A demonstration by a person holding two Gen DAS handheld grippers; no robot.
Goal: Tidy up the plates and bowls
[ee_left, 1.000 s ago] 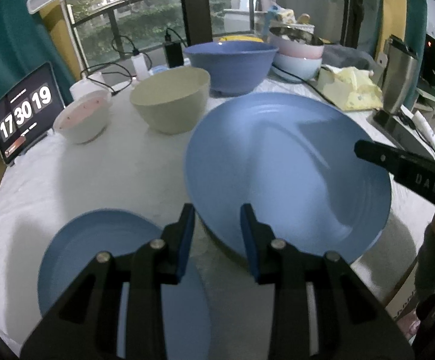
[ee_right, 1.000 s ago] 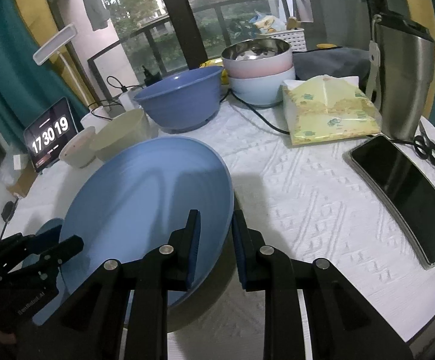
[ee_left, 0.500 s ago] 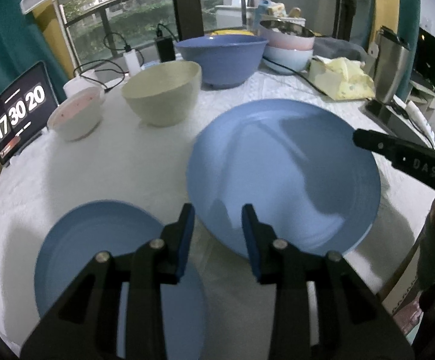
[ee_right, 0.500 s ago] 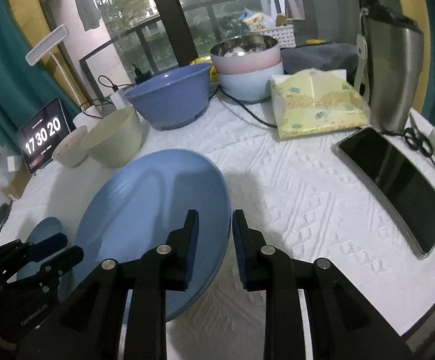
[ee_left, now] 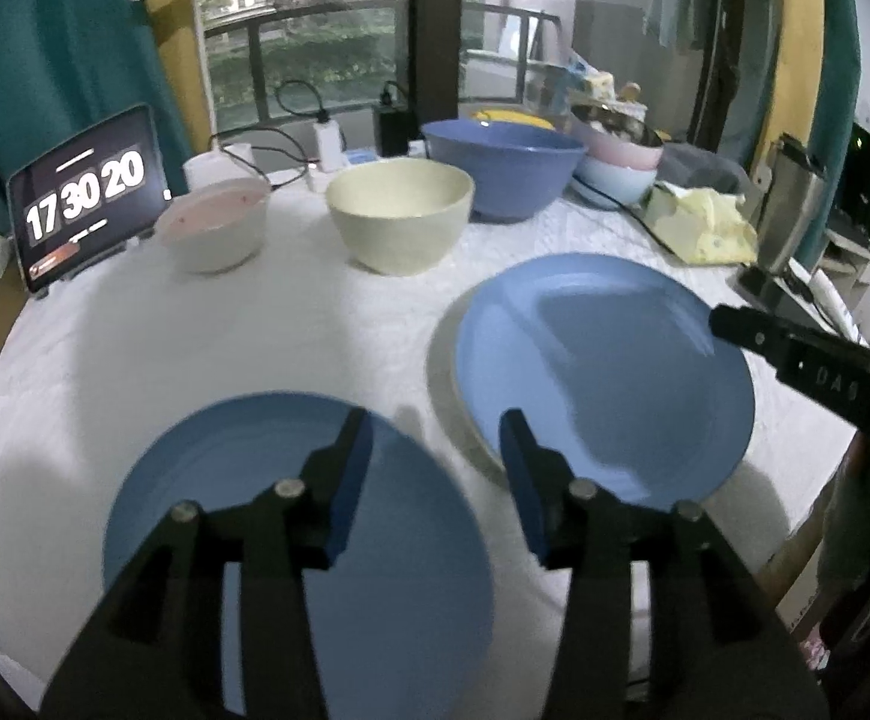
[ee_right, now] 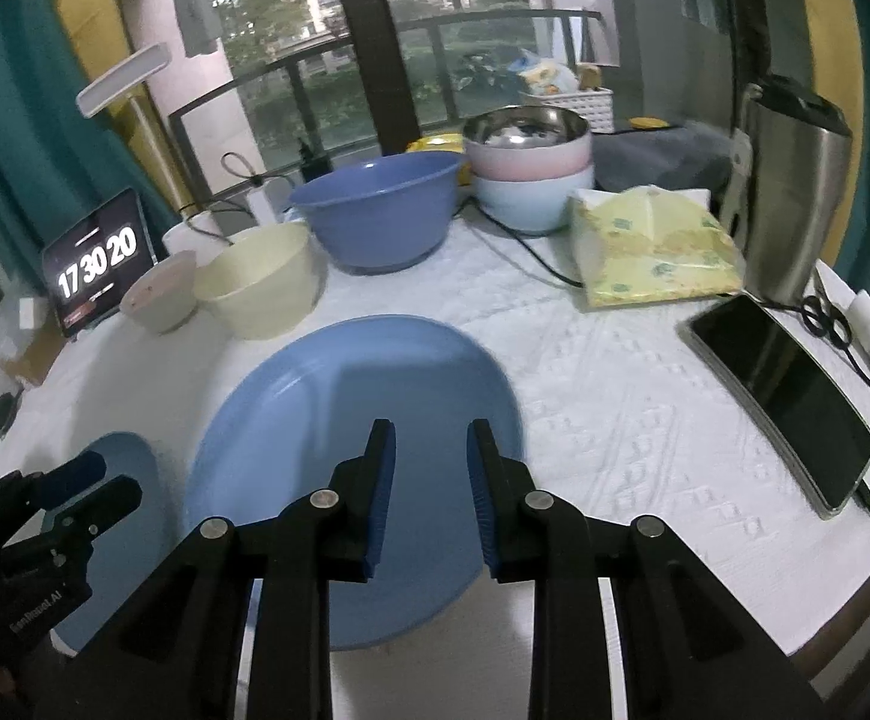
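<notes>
Large blue plate lying flat on worktop, ahead-right of left claw; smaller blue plate directly beneath it, so left hand nearer. Left claw opening, nothing between pads. Right claw narrowly parted, gripping nothing, above large plate's near rim. A second ago: large plate tilted up off worktop; now set down, both claws drawn back.
</notes>
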